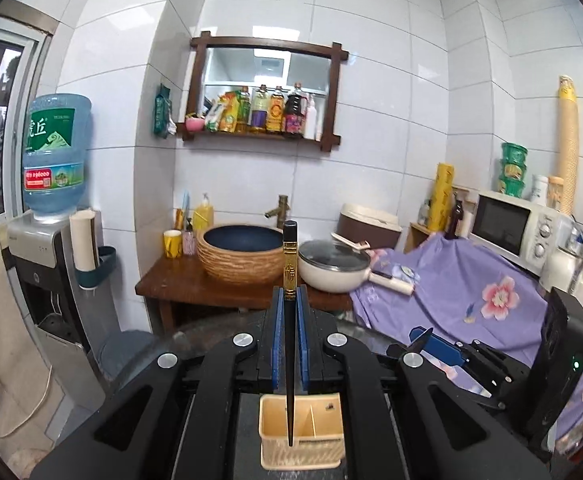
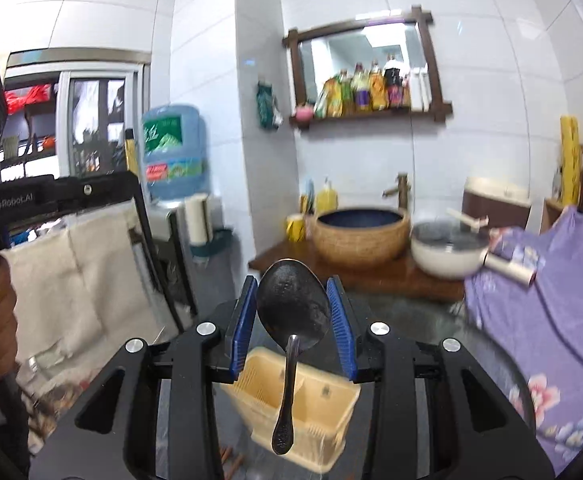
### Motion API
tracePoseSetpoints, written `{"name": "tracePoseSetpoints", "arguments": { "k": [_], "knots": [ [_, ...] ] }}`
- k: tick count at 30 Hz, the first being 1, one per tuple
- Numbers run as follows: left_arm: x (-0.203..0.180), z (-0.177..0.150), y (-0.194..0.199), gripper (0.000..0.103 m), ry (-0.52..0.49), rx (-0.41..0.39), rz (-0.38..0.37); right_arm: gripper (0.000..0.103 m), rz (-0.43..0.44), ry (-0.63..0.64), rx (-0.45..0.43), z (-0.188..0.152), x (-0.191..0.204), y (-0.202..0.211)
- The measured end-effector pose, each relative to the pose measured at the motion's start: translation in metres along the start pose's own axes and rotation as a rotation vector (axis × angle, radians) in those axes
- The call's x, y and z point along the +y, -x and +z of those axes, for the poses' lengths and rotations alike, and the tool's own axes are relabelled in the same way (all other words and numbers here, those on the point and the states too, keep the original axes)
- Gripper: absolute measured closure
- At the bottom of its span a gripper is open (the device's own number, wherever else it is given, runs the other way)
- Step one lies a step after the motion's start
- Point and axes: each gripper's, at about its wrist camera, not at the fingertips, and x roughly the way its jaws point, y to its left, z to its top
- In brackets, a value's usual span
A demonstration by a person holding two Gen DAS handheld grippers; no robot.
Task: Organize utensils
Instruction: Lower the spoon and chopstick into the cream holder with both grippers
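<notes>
The left gripper [image 1: 290, 300] has its blue pads clenched on a black chopstick [image 1: 290, 264] with a gold band, held upright with the butt end up and the thin tip reaching down into the left compartment of the cream utensil caddy [image 1: 323, 454] that sits directly below on the dark table. To finish this well, I would keep the stick vertical, lower until the tip is close to the caddy floor, and only then ease the pads apart, so it does not tip over the low wall or cross the divider. The right gripper [image 2: 291, 310] grasps a metal spoon [image 2: 293, 312] by the bowl, with the handle hanging down over the same caddy [image 2: 331, 404], seemingly above its left half; that view is blurred, so exactly which compartment it hangs over is hard to tell. A sensible sort puts the spoon in the free compartment, lowered handle first and released low. As for writing, the gold band on the chopstick carries a stamped character too small to read, the water jug [image 1: 53, 152] on the far left shows large Chinese characters including "丘" on its green label, and the left tool's frame in the right view reads "GenRobot.AI" [image 2: 9, 203].
</notes>
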Motion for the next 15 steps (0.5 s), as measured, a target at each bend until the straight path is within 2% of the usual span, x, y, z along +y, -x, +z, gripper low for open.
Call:
{"name": "tracePoseSetpoints", "arguments": {
  "k": [2,5,11,15],
  "knots": [
    [-0.001,-0.002,-0.017,0.096,0.016,0.012,0.013,0.066,-0.038,0.006,-0.026,0.004,-0.002,-0.016],
    [0.000,-0.016,-0.041,0.096,0.032,0.040,0.028,0.066,-0.075,0.013,-0.015,-0.004,-0.005,-0.038],
    [0.010,-0.060,-0.076,0.096,0.067,0.115,0.046,0.066,-0.104,0.000,0.049,-0.052,-0.013,-0.070],
    [0.017,-0.088,-0.089,0.096,0.080,0.171,0.053,0.066,-0.098,-0.009,0.091,-0.081,-0.014,-0.076]
  ]
}}
